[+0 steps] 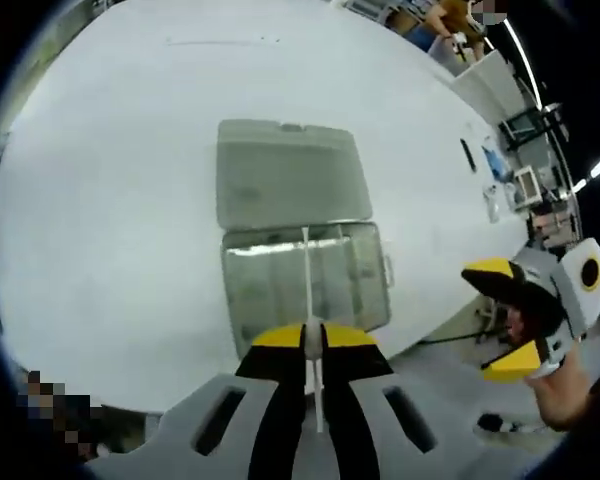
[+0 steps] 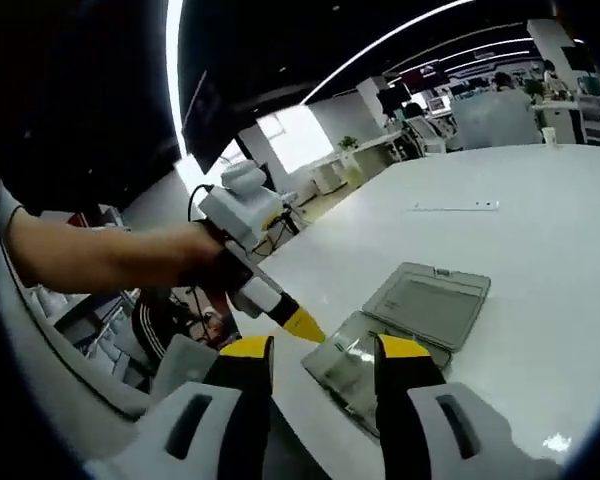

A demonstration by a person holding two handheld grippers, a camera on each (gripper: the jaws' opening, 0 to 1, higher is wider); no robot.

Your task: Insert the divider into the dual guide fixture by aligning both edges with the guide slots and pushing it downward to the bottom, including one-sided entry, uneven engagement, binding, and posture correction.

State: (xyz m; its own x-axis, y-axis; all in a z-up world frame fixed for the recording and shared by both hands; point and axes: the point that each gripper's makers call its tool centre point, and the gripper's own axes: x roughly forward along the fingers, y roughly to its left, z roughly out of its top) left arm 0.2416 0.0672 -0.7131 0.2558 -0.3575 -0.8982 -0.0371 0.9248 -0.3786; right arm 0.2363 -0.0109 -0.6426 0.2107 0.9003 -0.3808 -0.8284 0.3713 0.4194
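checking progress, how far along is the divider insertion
Done: the box sits on the white table with its lid open, and the left gripper is shut on the divider. In hand: the divider stands over the box's middle. Left: whether it has entered the slots is unclear; pushing it to the bottom remains. The right gripper waits open.

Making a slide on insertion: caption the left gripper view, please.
Left tool holds the white divider edge-on over the open clear box.
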